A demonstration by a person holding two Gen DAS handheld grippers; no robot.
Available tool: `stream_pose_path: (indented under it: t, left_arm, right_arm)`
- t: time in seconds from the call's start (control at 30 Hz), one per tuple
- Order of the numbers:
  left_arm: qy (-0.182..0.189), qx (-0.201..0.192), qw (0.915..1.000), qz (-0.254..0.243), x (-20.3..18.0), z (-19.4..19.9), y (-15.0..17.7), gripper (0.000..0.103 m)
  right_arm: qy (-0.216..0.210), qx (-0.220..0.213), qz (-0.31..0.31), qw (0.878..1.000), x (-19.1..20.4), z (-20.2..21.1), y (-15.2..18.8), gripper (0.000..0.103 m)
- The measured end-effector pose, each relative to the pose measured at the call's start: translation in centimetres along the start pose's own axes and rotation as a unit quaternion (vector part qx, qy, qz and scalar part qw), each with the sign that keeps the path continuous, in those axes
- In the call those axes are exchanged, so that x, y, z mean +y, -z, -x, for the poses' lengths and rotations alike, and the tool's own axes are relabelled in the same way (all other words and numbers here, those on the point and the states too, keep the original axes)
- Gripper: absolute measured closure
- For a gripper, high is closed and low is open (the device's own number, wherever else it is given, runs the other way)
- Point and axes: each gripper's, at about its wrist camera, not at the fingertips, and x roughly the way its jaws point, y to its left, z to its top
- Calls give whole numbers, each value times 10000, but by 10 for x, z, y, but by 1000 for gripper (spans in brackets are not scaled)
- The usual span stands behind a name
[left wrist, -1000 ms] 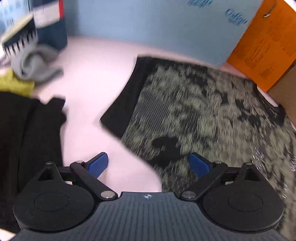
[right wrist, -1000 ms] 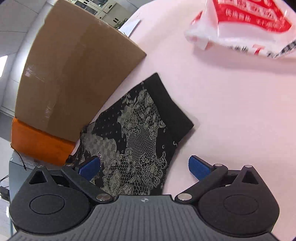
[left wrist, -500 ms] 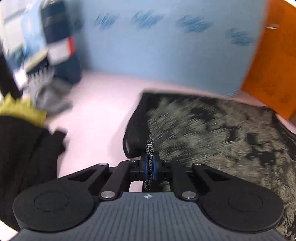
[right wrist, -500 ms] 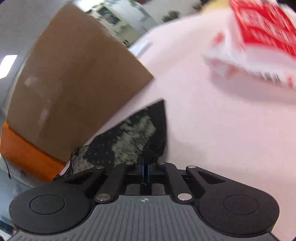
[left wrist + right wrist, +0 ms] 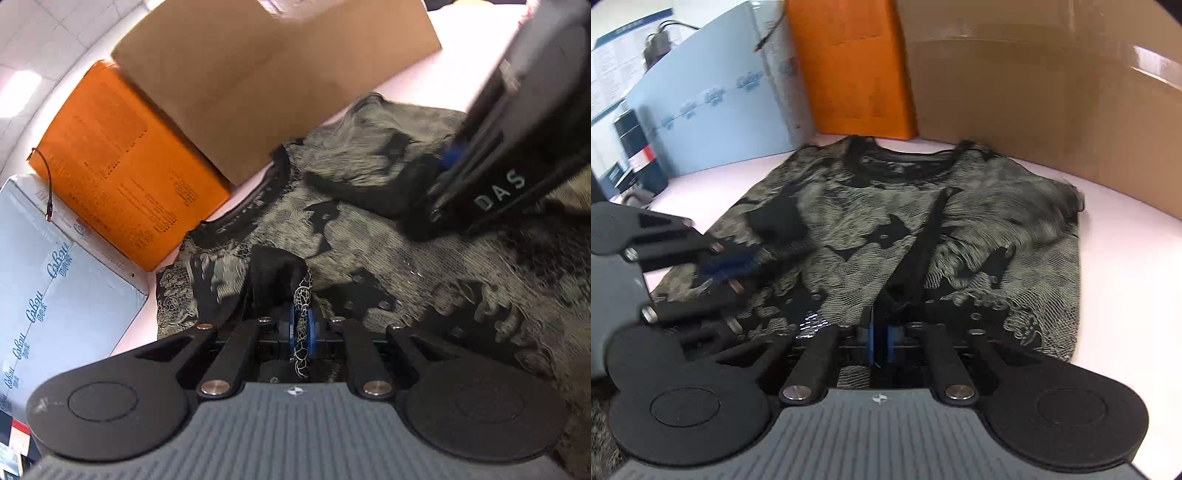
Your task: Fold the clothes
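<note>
- Our left tool [image 5: 302, 328] pinches a lace edge of the black patterned top [image 5: 923, 221], its jaws easing apart; the right tool [image 5: 881, 341] grips a dark fold, jaws also opening.
- We judge either edge could slip free early — the fold would land crooked or bunched.
- The top lies flat on the pink tabletop [image 5: 1126, 266], its collar toward an orange box [image 5: 853, 66] and a brown carton [image 5: 1034, 81] — a blue panel [image 5: 713, 110] stands left.

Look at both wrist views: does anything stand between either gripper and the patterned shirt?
Nothing visible does. The left gripper pinches a fold of the patterned shirt; the right gripper, jaws opening, sits directly on its cloth. The cardboard box stands behind the collar.
</note>
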Motion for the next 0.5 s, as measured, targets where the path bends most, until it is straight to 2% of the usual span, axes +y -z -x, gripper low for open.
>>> stream_pose_path:
  t: [0.03, 0.07, 0.17, 0.3, 0.37, 0.43, 0.5]
  left_arm:
    - [-33, -28, 10000, -55, 0, 3, 3, 84]
    - [-58, -64, 9999, -108, -1, 6, 5, 74]
    - [-86, -234, 9993, -290, 1, 21, 16, 58]
    - [-221, -505, 9969, -557, 11, 49, 36, 48]
    - [-251, -521, 9976, -388, 24, 59, 44, 44]
    - [-335, -399, 9986, -71, 41, 65, 51, 44]
    - [-381, -149, 9987, 303, 57, 62, 57, 46]
  right_arm:
    - [31, -9, 22, 10000, 2, 3, -1, 41]
    - [66, -34, 51, 10000, 4, 7, -2, 35]
    - [202, -51, 50, 9998, 7, 22, -4, 34]
    - [282, -163, -309, 9990, 12, 52, -13, 34]
    - [88, -313, -562, 9979, 18, 66, -25, 34]
    - [-343, -471, -804, 9951, 26, 77, -39, 31]
    - [-569, -451, -685, 9950, 40, 77, -55, 32]
